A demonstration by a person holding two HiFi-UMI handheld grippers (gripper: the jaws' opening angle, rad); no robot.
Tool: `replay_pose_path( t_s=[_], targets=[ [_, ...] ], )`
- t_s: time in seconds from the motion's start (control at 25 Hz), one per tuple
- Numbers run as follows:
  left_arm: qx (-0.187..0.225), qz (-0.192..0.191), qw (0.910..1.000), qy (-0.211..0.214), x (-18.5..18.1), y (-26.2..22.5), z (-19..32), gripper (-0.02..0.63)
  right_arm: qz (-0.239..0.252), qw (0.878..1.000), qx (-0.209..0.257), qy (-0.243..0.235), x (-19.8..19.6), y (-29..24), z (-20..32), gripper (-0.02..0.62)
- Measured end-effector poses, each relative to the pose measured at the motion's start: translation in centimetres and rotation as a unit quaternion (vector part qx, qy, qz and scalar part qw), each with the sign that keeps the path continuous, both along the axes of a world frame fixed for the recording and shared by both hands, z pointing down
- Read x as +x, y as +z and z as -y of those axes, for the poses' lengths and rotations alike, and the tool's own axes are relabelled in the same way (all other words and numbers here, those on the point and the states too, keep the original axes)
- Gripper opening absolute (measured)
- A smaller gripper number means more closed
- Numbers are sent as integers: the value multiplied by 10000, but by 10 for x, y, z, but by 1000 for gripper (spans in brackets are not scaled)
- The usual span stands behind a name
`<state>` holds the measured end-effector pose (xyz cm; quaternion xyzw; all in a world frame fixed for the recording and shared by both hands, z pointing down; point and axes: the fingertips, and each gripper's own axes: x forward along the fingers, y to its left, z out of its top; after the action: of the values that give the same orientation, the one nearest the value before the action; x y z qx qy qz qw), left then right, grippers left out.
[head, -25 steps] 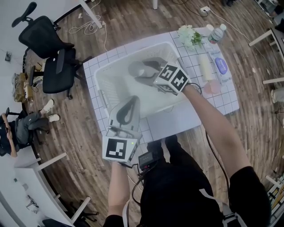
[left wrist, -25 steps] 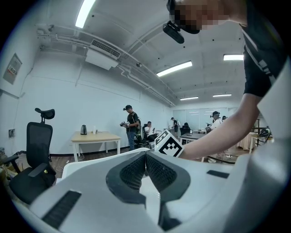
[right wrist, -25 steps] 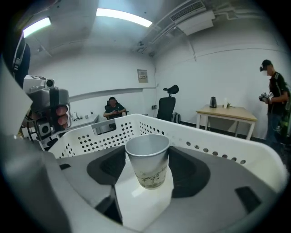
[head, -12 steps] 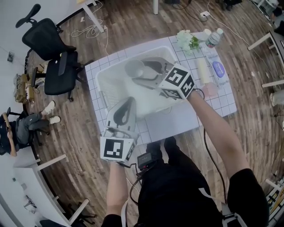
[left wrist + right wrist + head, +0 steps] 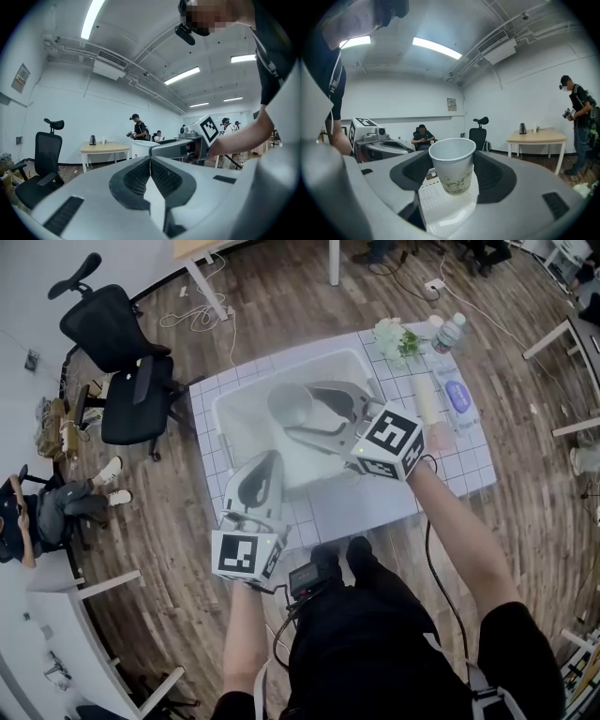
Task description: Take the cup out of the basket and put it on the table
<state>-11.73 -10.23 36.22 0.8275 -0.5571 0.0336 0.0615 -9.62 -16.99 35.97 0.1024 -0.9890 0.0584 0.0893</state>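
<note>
While the right gripper (image 5: 300,411) has its jaws clamped on the white paper cup (image 5: 452,161) above the white plastic basket (image 5: 244,423), and the left gripper (image 5: 150,164) has its jaws pressed together empty, squeeze lightly, stay upright and clear the rim before reaching the white gridded surface (image 5: 375,498).

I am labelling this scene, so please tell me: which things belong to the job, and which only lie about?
For the job: cup, held in the right tongs; basket; table.
Lying about: flowers, bottle, pale roll, office chair.
</note>
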Motion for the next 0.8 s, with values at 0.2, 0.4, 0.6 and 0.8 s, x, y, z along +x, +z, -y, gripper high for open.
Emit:
replay_pose_path(
  t_s=[0.2,0.4,0.6,0.8],
  targets=[
    [75,-101,9999,-45,-3,-4,-8,11,292,9996,-34,42,9,-16,-22,305],
    [62,-177,9998,-92,-5,-5,-17,11,511,9986,-128,35,17,-25,-45,307],
    [107,-206,9997,-83,1,-9,-32,11,623,9980,-50,33,33,-35,-68,305],
    [67,-128,9999,57,18,-9,-52,11,606,9981,112,39,53,-42,-89,306]
  ],
)
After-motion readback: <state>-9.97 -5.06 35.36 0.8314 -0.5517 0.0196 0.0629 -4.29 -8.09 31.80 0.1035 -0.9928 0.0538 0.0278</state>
